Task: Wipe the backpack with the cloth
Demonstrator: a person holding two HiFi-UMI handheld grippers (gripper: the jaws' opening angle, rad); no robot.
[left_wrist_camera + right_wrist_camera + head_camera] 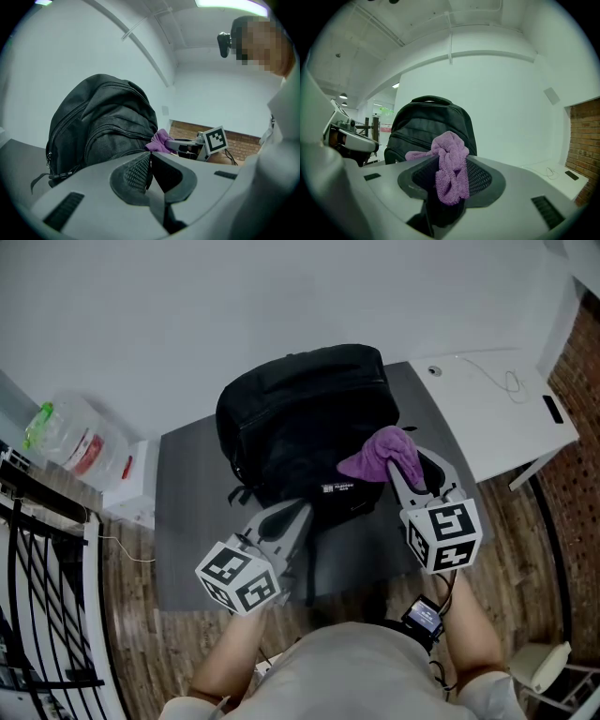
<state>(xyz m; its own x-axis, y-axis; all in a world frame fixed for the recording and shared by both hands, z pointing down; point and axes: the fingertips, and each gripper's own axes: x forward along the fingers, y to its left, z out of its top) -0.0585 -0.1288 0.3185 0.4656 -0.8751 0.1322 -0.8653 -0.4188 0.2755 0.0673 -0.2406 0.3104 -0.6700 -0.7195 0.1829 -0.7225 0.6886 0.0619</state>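
So the backpack [305, 423] is plain black, soft and rounded. It stands upright on a dark grey mat [187, 521], with its zipped front pockets facing the person. There's a small white label low on the front, but the print is too small to read.

The cloth [451, 164] is purple terry, scrunched into a wad. The right gripper [405, 472] has its jaws clamped on it, with a fold hanging down between the pads and a flap sticking out to the left. From the head view the cloth sits up against the right side of the pack's front, though I can't tell if it's actually touching the fabric.

The left gripper [298, 512] has its jaws closed together with nothing in them. It's parked low at the front of the pack, near the bottom edge.

For room, there's a white wall right behind the pack. A white desk [506, 418] butts up against the mat on the right, with a thin cable lying on it. On the left there's bare mat, then a white box [131, 484] and a clear plastic container [70, 437] beyond it.

The pack's back, the side toward the wall, is out of sight. The two grippers cover part of its lower front.
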